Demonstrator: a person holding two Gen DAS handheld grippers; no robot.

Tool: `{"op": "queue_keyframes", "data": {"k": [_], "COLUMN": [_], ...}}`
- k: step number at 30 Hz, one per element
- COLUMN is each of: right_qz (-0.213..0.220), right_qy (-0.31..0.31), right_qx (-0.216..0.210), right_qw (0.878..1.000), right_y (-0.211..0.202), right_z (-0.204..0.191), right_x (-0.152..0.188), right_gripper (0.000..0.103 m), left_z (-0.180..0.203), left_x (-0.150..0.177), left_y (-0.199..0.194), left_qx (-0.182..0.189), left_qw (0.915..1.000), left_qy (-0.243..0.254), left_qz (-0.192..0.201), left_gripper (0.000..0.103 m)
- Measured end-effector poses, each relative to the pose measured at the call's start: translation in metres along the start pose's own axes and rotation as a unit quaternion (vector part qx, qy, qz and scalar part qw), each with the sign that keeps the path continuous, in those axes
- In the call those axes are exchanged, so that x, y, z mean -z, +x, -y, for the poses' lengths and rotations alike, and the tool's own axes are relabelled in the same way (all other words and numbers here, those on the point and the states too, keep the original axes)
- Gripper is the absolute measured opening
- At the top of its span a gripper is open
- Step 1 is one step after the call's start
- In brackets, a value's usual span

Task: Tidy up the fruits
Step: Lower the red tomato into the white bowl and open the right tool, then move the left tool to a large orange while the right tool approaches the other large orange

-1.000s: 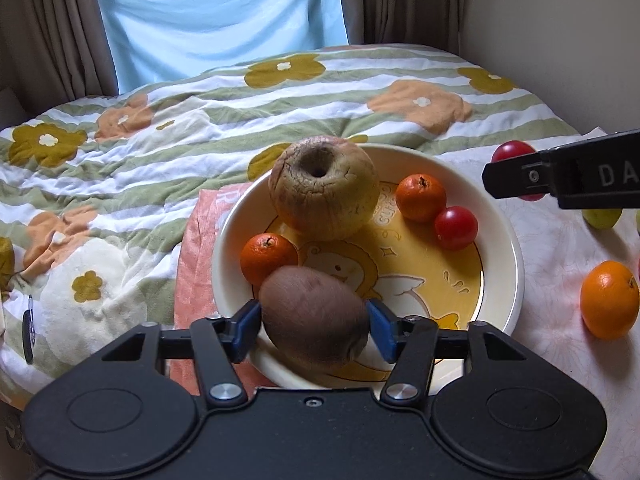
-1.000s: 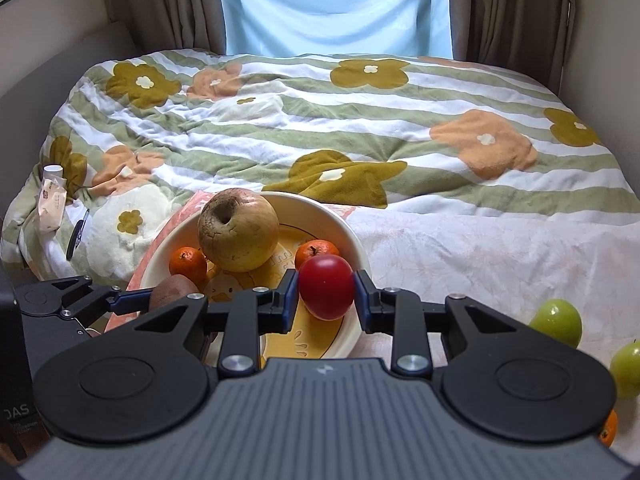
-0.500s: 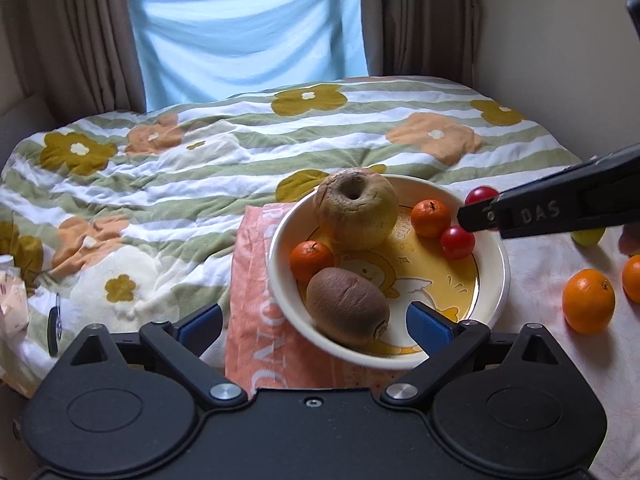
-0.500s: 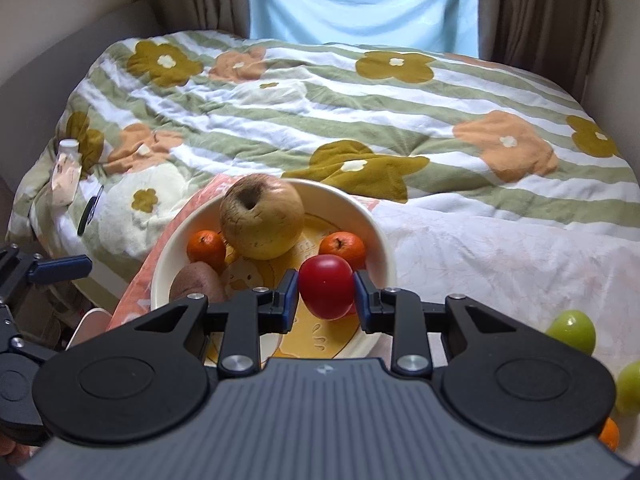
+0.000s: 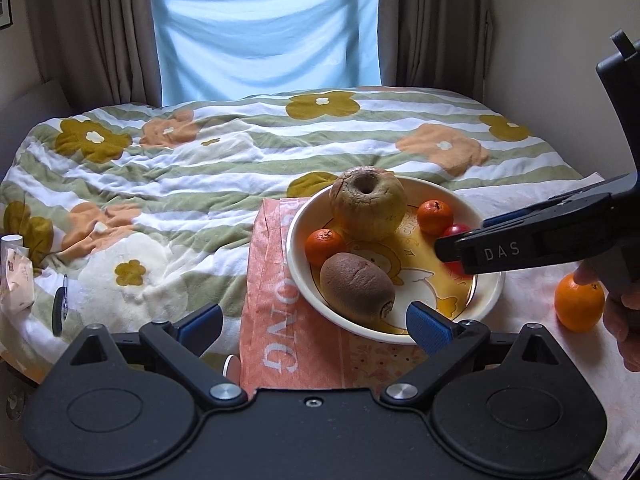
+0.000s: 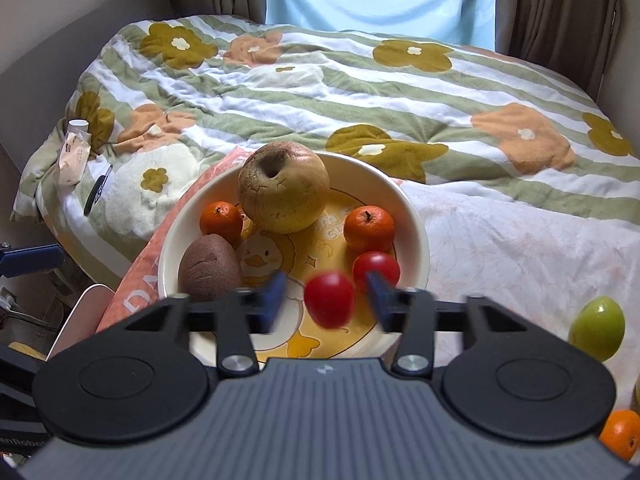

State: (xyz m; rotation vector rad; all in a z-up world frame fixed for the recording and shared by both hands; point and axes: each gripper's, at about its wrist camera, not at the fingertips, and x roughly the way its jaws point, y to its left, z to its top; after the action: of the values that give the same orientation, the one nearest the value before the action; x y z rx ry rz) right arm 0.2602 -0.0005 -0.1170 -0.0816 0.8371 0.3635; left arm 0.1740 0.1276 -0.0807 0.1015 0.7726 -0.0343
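A cream plate [image 6: 416, 224] with a duck print holds a big yellowish apple [image 6: 284, 188], two small oranges [image 6: 221, 218] [image 6: 369, 228], a brown kiwi [image 6: 210, 268] and a red tomato [image 6: 378, 264]. My right gripper [image 6: 326, 300] is open over the plate's near side; a second red tomato [image 6: 329, 300], blurred, sits loose between its fingers. My left gripper [image 5: 312, 326] is open and empty, just short of the plate [image 5: 300, 256] and kiwi [image 5: 356, 286]. The right gripper's side shows over the plate in the left wrist view.
The plate rests on an orange cloth [image 5: 276, 320] on a flowered quilt [image 5: 200, 168]. Loose fruit lies to the right: a green apple [image 6: 596, 328] and oranges [image 6: 622, 434] [image 5: 578, 300]. A small carton [image 6: 74, 152] and pen lie at the left bed edge.
My left gripper let go of the kiwi on the plate and drew back. My right gripper moved over the plate and opened, releasing the tomato.
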Motion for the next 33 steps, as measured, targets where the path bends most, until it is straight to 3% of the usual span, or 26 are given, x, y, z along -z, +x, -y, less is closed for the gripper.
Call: {"op": "queue_keyframes", "data": {"k": [3,19,29,33], "right_qz": [0.023,0.051,0.070,0.076], "right_qy": [-0.002,0.019,0.035,0.044], "right_qx": [0.014,0.038,0.061,0.065], "right_qw": [1.000,0.998,0.995,0.994], "right_y": [-0.011,-0.076,-0.130,-0.150], "right_z": [0.000,0.007,0.025,0.039], "right_x": [0.001,0.007,0.025,0.037], "right_gripper": [0.098,0.098,0.098,0.103], "left_z": [0.002,0.013,0.030,0.042], "left_x": [0.000,-0.013,-0.013,-0.011], "left_y": [-0.003,-0.043,-0.079,-0.094], "left_qx": [0.003,0.012,0.014,0.011], "left_qw": [1.0000,0.9988,0.9969,0.9964], "left_qy": [0.003,0.007,0.008,0.000], "left_qz": [0.003,0.046,0.076,0.084], "left_gripper": [0.100,0.100,0.100,0.100]}}
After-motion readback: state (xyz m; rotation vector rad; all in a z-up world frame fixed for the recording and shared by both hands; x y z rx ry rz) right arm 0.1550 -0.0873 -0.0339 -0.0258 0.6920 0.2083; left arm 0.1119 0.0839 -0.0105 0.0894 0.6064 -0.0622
